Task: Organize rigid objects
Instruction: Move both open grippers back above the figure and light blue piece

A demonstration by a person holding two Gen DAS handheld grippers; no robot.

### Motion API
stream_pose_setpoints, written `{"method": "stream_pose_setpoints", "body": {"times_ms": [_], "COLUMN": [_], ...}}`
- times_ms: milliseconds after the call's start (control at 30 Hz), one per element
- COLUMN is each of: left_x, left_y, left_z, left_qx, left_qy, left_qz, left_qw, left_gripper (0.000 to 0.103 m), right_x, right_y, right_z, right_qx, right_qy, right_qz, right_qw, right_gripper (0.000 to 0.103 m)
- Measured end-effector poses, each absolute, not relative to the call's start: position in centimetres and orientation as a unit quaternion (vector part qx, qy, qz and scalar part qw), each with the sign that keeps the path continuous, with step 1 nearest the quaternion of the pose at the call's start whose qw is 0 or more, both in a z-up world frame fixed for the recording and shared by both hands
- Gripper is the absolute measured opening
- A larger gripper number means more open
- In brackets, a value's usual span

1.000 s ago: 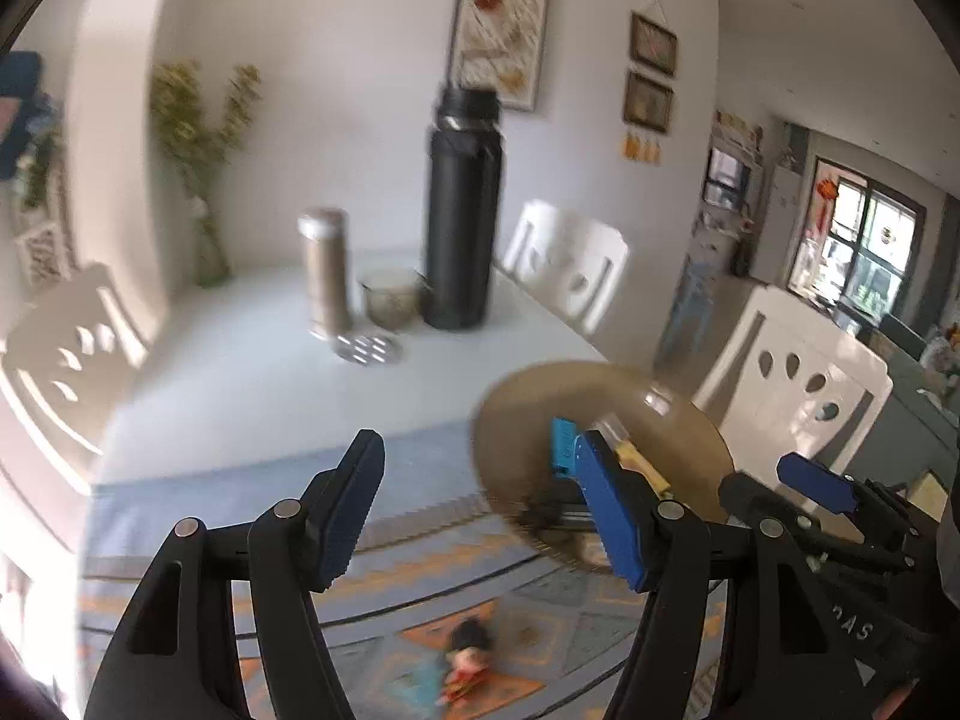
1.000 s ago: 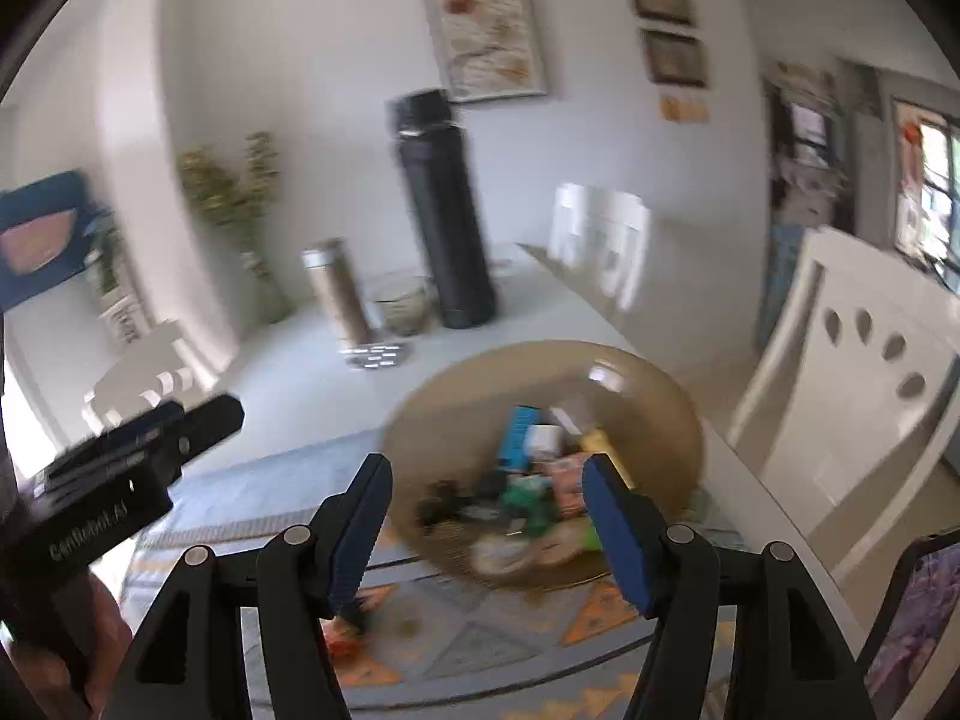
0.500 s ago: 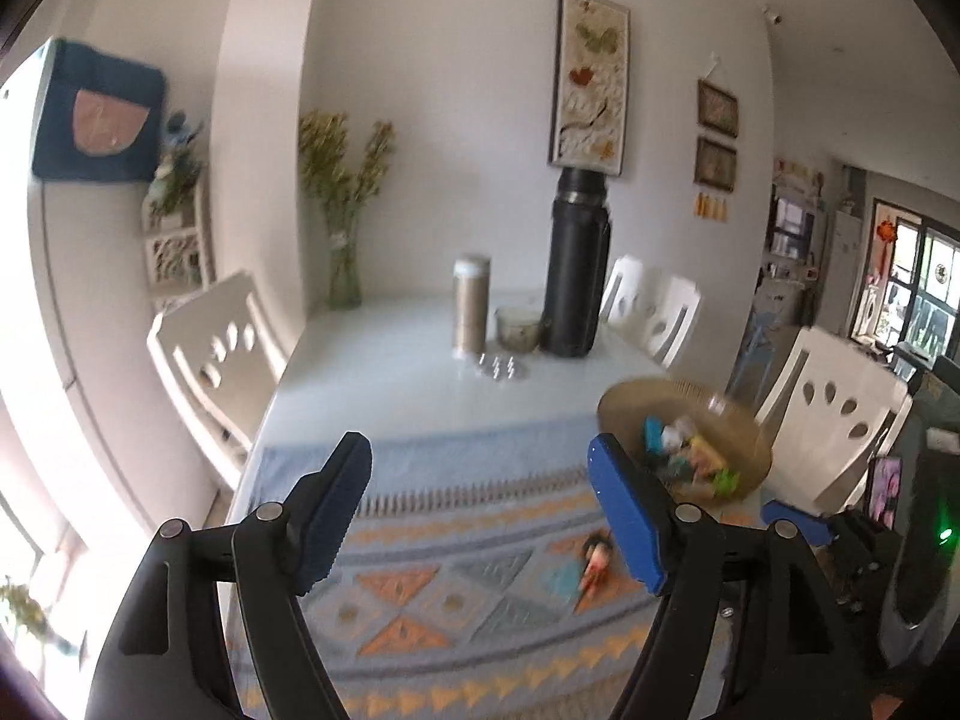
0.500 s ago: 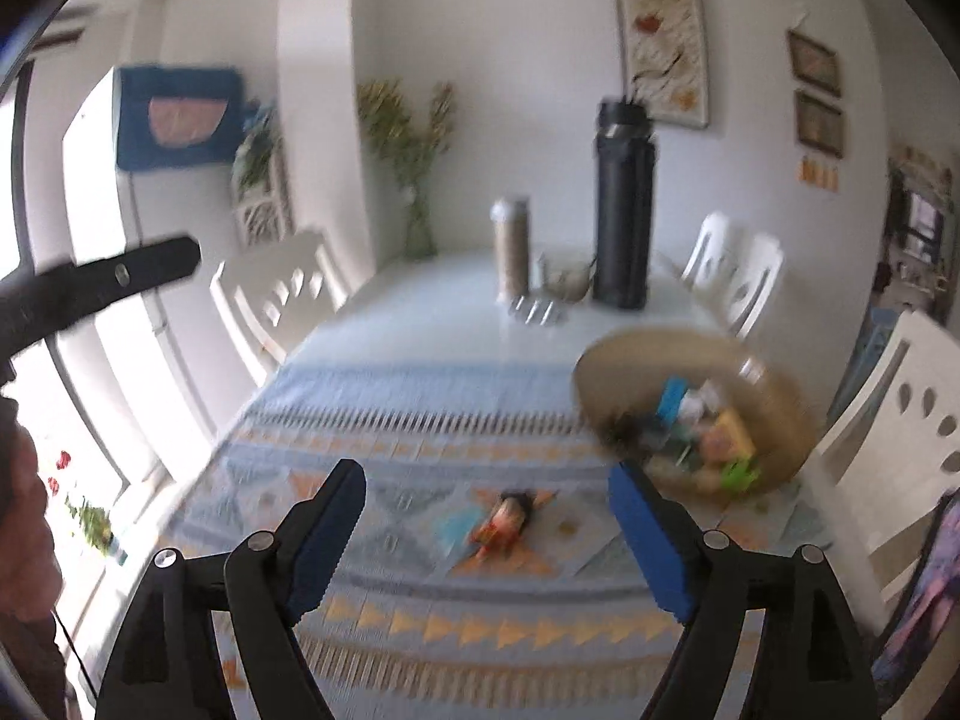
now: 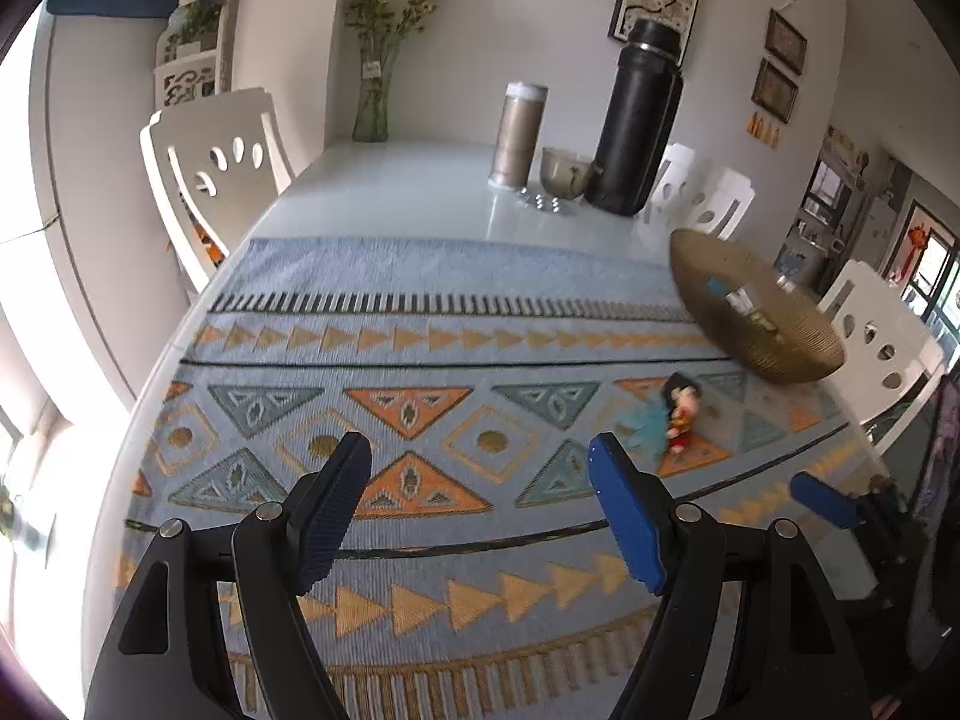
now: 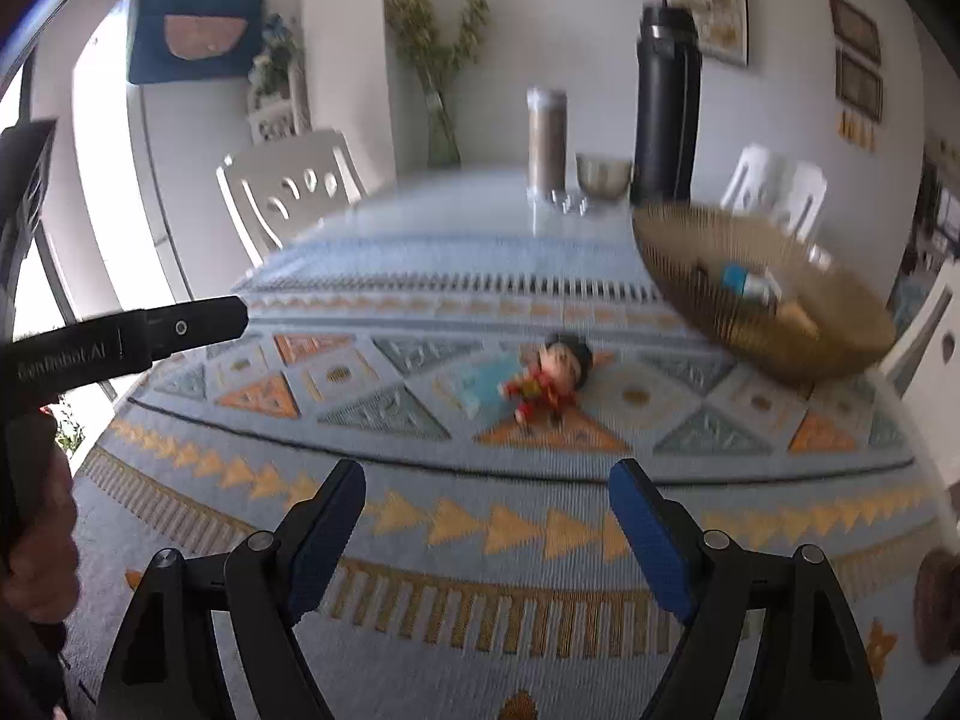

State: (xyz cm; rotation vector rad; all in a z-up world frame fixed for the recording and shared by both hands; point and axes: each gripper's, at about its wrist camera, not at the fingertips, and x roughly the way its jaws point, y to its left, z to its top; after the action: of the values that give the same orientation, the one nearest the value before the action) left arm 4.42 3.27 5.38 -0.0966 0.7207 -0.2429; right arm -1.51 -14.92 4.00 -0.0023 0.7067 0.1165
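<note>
Though blurred, hand-held gripper reads "GenRobot.AI".

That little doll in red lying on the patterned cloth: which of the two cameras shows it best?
The right wrist view. There the doll lies near the middle of the picture and looks large, though slightly blurred. In the left wrist view the doll is smaller and off to the right, beyond the tool's blue finger.

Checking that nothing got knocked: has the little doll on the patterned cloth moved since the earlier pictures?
No. The doll lies on the same orange triangle of the cloth, short of the basket, as before.
</note>
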Motion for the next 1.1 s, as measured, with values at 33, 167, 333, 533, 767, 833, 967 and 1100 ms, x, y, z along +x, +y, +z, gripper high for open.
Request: {"method": "stream_pose_setpoints", "body": {"times_ms": [33, 167, 333, 533, 767, 833, 967, 1100], "left_x": [4.6, 5.2, 5.6, 5.3, 5.2, 5.3, 5.4, 5.5], "left_y": [3.3, 3.5, 3.5, 2.4, 2.2, 2.4, 2.7, 2.6], "left_z": [4.8, 2.9, 2.0, 1.9, 1.9, 1.9, 1.8, 1.7], "left_qx": [-0.051, -0.069, -0.068, -0.038, -0.031, -0.036, -0.043, -0.042], "left_qy": [0.355, 0.369, 0.38, 0.378, 0.381, 0.382, 0.383, 0.386], "left_qz": [-0.119, -0.119, -0.119, -0.117, -0.118, -0.118, -0.117, -0.115], "left_qw": [0.926, 0.919, 0.915, 0.917, 0.917, 0.916, 0.915, 0.914], "left_gripper": [0.073, 0.073, 0.073, 0.073, 0.074, 0.074, 0.073, 0.074], "right_x": [-1.4, -0.9, -0.6, -0.1, 0.0, 0.0, 0.0, 0.0], "right_y": [-15.2, -16.1, -16.4, -16.9, -17.4, -17.4, -17.4, -17.4], "right_z": [3.9, 3.6, 3.5, 3.1, 3.1, 3.1, 3.1, 3.1], "right_qx": [0.005, 0.028, 0.039, 0.053, 0.068, 0.067, 0.065, 0.064], "right_qy": [0.348, 0.356, 0.362, 0.376, 0.378, 0.379, 0.377, 0.377], "right_qz": [0.056, 0.061, 0.062, 0.064, 0.064, 0.064, 0.064, 0.064], "right_qw": [0.936, 0.932, 0.929, 0.923, 0.921, 0.921, 0.922, 0.922], "right_gripper": [0.082, 0.082, 0.082, 0.083, 0.083, 0.083, 0.083, 0.083]}}
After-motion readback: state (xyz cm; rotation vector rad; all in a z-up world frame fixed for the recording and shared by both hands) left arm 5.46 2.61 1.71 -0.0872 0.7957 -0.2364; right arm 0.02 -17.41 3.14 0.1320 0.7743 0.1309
